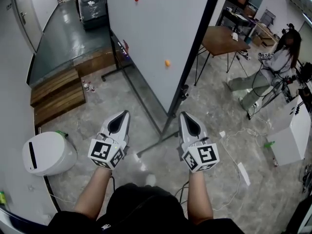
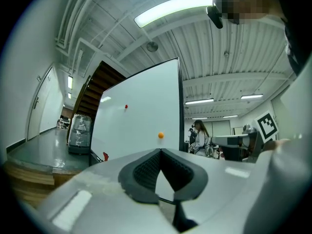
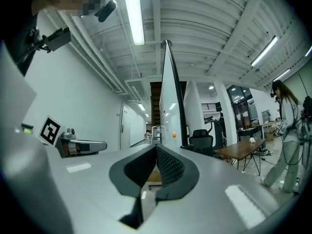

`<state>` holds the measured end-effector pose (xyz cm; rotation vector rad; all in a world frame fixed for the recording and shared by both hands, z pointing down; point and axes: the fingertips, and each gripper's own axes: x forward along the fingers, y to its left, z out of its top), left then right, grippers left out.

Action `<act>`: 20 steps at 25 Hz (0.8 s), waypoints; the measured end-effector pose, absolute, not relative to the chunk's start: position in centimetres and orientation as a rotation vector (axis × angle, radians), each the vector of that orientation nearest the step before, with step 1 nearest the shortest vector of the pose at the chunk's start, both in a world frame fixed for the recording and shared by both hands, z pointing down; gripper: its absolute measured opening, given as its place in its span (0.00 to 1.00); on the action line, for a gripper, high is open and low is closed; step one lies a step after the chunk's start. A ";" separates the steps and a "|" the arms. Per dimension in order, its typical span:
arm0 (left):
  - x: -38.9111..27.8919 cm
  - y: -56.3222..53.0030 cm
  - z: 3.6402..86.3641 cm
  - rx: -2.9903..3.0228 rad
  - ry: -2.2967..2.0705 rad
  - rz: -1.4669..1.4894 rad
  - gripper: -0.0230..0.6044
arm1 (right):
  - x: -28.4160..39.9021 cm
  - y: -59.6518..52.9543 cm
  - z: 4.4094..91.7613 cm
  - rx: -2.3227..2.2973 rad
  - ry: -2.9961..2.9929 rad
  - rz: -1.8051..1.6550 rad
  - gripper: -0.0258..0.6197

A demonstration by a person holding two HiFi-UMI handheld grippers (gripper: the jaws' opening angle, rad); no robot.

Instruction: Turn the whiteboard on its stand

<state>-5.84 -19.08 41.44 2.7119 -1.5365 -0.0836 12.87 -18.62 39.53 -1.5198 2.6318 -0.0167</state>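
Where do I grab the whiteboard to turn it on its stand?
Grip the whiteboard by its black side frame, the near upright edge, coming head-on with the right gripper; its shut jaws must open first. That slim bar should fit between jaws; the flat face offers no hold.

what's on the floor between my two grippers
In the head view, the whiteboard stand's black foot bar crosses between the left gripper and the right gripper; the rest of that stretch is bare grey floor.
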 end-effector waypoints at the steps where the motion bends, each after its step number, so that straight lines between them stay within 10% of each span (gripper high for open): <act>1: -5.4 -19.4 41.5 2.712 -1.535 -0.084 0.04 | 13.3 -19.1 39.7 -1.529 2.635 -0.010 0.06; 11: -3.2 -20.8 42.2 2.738 -1.504 -0.061 0.04 | 15.1 -24.5 41.7 -1.621 2.666 0.030 0.18; 20: -4.2 -21.0 42.1 2.750 -1.477 -0.025 0.04 | 15.0 -29.8 42.4 -1.711 2.697 0.037 0.49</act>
